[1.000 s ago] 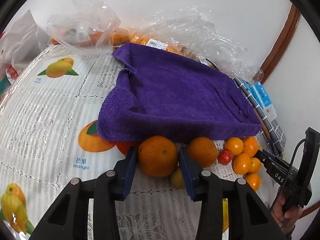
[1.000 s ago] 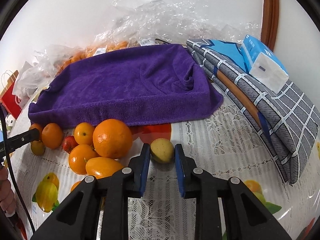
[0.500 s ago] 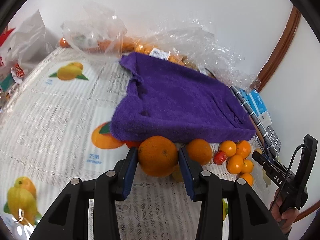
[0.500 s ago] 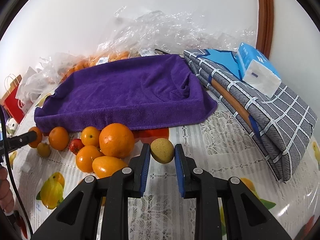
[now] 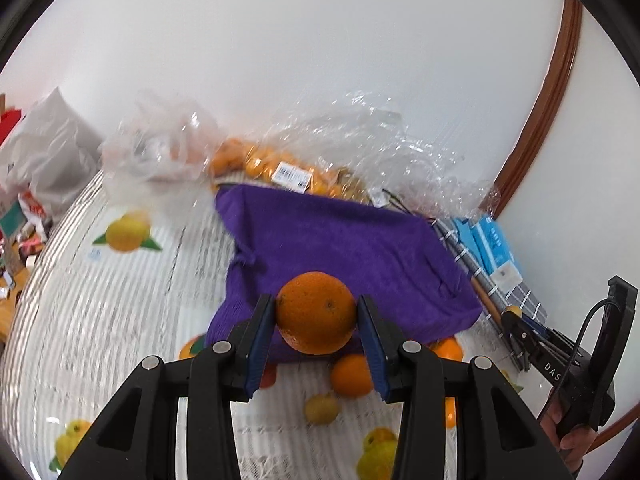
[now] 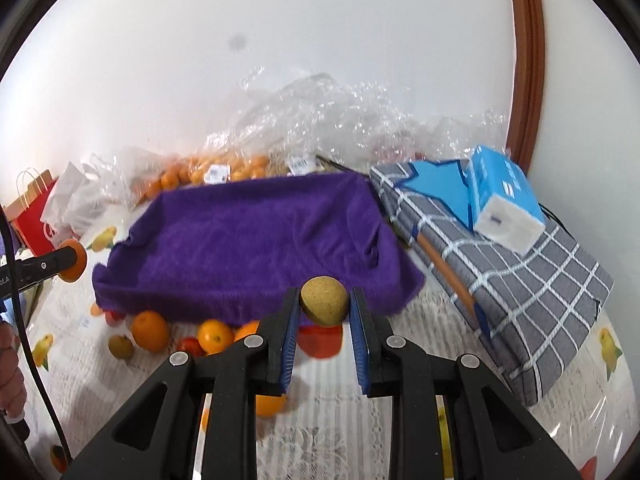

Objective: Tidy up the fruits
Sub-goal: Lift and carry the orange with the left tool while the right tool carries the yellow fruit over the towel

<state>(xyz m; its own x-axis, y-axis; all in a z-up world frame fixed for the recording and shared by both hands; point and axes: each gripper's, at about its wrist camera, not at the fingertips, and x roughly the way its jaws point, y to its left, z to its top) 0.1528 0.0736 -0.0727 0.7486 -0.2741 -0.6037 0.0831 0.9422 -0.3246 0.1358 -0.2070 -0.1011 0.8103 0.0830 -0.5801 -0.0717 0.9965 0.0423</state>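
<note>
My left gripper (image 5: 316, 314) is shut on a large orange (image 5: 316, 312) and holds it in the air over the near edge of the purple towel (image 5: 340, 248). My right gripper (image 6: 324, 306) is shut on a small yellow-brown round fruit (image 6: 324, 300), lifted above the towel's (image 6: 256, 240) near right corner. Loose oranges (image 6: 150, 330) and a small red fruit (image 6: 188, 345) lie on the table in front of the towel. The left gripper with its orange shows at the left of the right wrist view (image 6: 72, 266).
Clear plastic bags with small oranges (image 6: 216, 168) lie behind the towel by the wall. A folded grey checked cloth (image 6: 520, 272) with a blue tissue pack (image 6: 504, 200) lies to the right. A red paper bag (image 6: 34, 216) stands at far left. A lace fruit-print tablecloth (image 5: 100, 300) covers the table.
Both grippers have risen from the table with their fruit and now hang higher, over the towel's near edge. The loose fruit on the table stayed put.
</note>
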